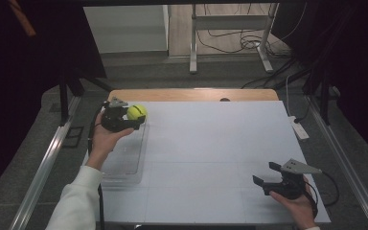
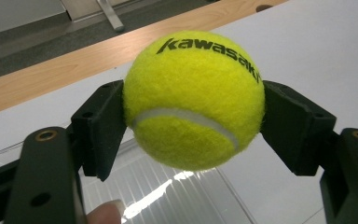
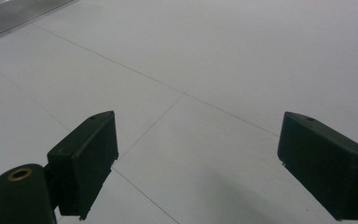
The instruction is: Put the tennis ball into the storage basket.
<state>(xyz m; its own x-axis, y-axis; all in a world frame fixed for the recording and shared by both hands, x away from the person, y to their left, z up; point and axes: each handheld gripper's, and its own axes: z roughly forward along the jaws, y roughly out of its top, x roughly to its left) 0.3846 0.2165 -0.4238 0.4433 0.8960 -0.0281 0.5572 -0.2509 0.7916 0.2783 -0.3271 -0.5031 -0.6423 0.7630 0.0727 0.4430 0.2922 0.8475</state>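
The left gripper (image 1: 135,118) is clamping the yellow tennis ball (image 1: 136,112) above the clear tray's (image 1: 124,160) far end, near the white table's (image 1: 211,143) left edge. The right gripper (image 1: 266,173) is hovering with jaws apart over bare tabletop, open surface lying ahead of it.

Yellow "kawasaki" tennis ball (image 2: 193,100), aloft above clear tray's (image 1: 124,160) far end.
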